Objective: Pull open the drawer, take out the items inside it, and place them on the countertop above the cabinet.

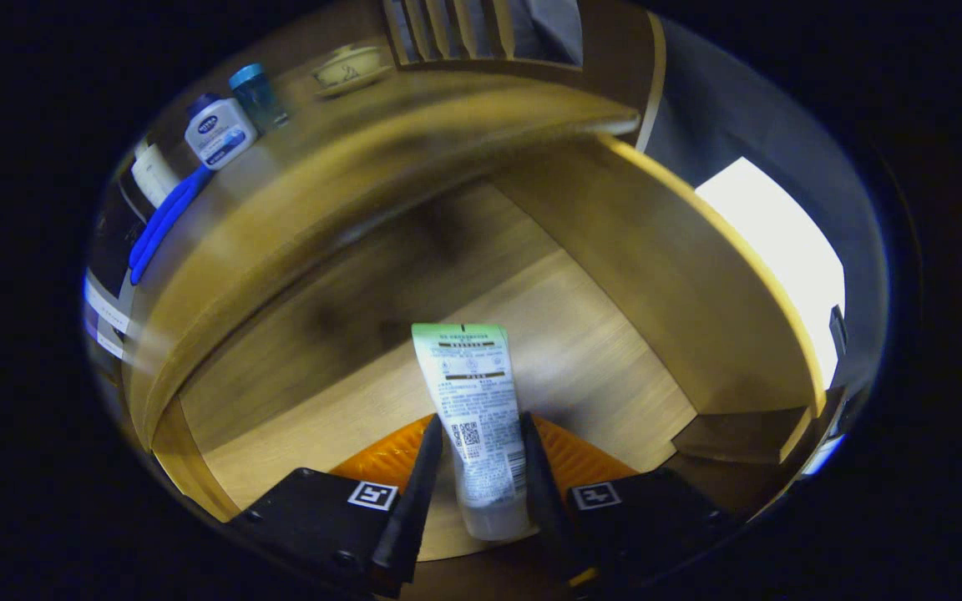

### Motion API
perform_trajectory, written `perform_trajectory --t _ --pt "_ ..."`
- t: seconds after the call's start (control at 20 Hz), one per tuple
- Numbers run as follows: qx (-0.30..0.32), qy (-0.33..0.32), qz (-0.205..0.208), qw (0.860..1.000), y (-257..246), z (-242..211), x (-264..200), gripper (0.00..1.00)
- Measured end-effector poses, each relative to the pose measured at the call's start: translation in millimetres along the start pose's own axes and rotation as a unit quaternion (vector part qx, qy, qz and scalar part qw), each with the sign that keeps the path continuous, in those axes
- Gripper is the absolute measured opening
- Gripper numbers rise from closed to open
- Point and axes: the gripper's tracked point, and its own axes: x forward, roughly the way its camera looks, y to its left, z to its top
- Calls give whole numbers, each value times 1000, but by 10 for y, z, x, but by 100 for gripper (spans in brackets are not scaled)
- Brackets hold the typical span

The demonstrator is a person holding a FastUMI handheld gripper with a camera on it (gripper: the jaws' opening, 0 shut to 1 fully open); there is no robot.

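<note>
Fingers of the hand-held gripper [481, 467] are pinching a white squeeze tube with a green end and printed label [474, 417] at lower centre of the frame, both pressing its sides, with the tube standing over the bare wooden floor of the open wooden drawer [581, 351]. At upper left, a white jar with a dark blue lid [218, 131], a clear bottle with a blue cap [257, 93], a blue toothbrush [162, 222] and a white dish [351, 68] are sitting on the wooden table [347, 117] above the drawer.
</note>
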Motion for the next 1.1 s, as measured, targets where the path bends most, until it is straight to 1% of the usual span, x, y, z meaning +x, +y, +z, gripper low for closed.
perform_trajectory --t 0.05,0.15,0.25,0.35,0.4,0.55,0.65,0.8,0.95,1.1 --pt "2 -1 -8 1000 -27 -7 23 61" --pt "17 -9 -10 1000 -47 -24 -15 47" --pt "46 -17 -2 999 -24 -48 -47 33" --pt "73 -27 13 997 26 -66 -89 32" --pt "74 -36 24 996 83 -27 -142 31" --pt "61 -74 35 995 150 35 -354 31" --pt "75 -94 39 992 211 45 -531 31" --pt "105 -106 41 988 180 -28 -732 31" --pt "120 -121 43 984 141 -46 -873 31" --pt "124 -143 63 980 248 43 -1040 31"
